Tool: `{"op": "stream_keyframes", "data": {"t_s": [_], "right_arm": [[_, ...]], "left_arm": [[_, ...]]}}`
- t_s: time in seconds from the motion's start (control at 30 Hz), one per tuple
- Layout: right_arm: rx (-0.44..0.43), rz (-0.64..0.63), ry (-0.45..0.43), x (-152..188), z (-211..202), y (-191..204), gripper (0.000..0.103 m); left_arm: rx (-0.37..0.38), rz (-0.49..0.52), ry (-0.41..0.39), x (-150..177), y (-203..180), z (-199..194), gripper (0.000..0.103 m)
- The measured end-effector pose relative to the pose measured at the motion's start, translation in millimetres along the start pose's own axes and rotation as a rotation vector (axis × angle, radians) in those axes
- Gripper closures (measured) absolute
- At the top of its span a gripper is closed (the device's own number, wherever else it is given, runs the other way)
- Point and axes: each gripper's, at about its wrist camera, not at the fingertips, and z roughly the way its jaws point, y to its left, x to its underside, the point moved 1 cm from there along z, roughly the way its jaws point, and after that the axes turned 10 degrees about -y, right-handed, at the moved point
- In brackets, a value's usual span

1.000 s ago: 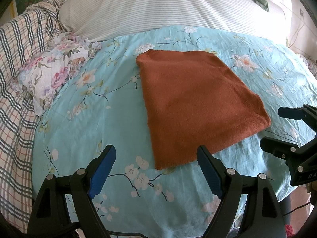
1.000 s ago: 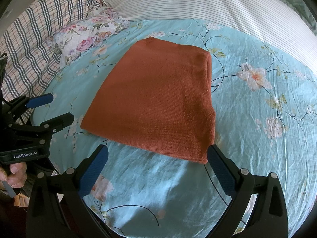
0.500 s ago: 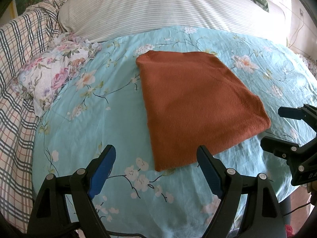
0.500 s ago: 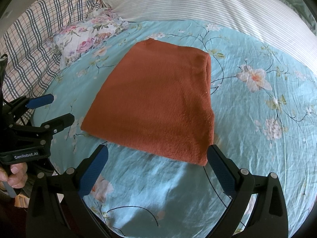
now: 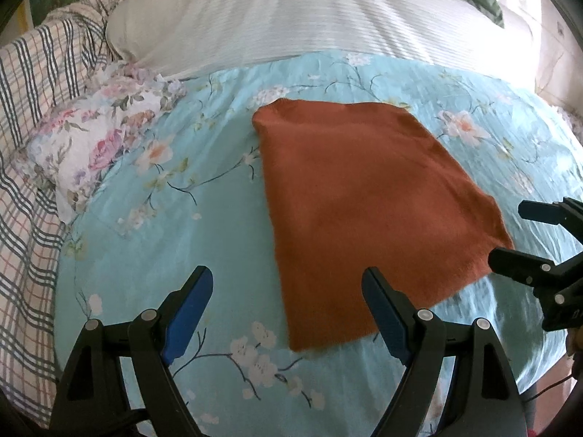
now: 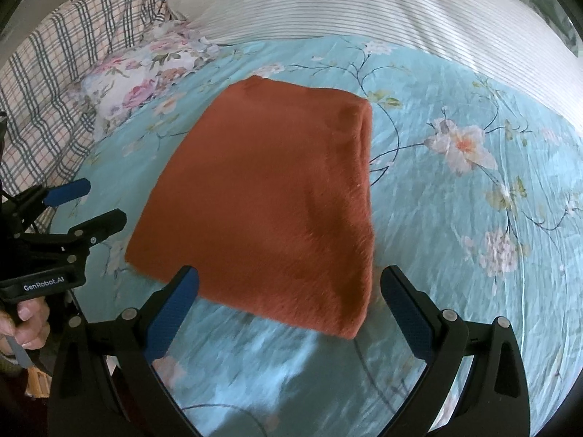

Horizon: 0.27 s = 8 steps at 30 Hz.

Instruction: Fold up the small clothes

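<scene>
On the floral bedsheet [image 5: 153, 255], the soft, light rust-orange folded garment [image 5: 364, 211] is lying limp, inviting near-corner pinches, while left gripper [image 5: 288, 313] and right gripper [image 6: 289, 307] are hovering apart, empty.

Both grippers: black plastic frames, blue textured pads inside jaws, silver pivot screws behind. Left gripper [image 6: 67, 205] body marked "GenRobot.AI" in white.

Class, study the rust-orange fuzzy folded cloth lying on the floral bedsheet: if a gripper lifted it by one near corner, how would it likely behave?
The rust-orange fuzzy folded cloth would probably droop, since it lies limp and flat on the turquoise floral bedsheet. Its layers, visible along the doubled right edge, may slide apart. The napped surface likely grips well, not slippery.
</scene>
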Motion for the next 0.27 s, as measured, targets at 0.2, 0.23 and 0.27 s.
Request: {"op": "stream_keyframes", "data": {"t_s": [0.2, 0.23, 0.27], "right_arm": [[-0.007, 0.008, 0.001, -4.3, 8.9, -2.5, 0.003], [-0.008, 0.009, 0.003, -4.4, 10.3, -1.9, 0.003], [-0.010, 0.009, 0.003, -4.2, 10.9, -1.7, 0.003]], "left_arm": [[-0.021, -0.027, 0.018, 1.1, 7.2, 9.1, 0.017], [-0.024, -0.031, 0.018, 1.0, 8.7, 9.8, 0.016], [-0.026, -0.034, 0.019, 1.9, 8.6, 9.6, 0.016]]}}
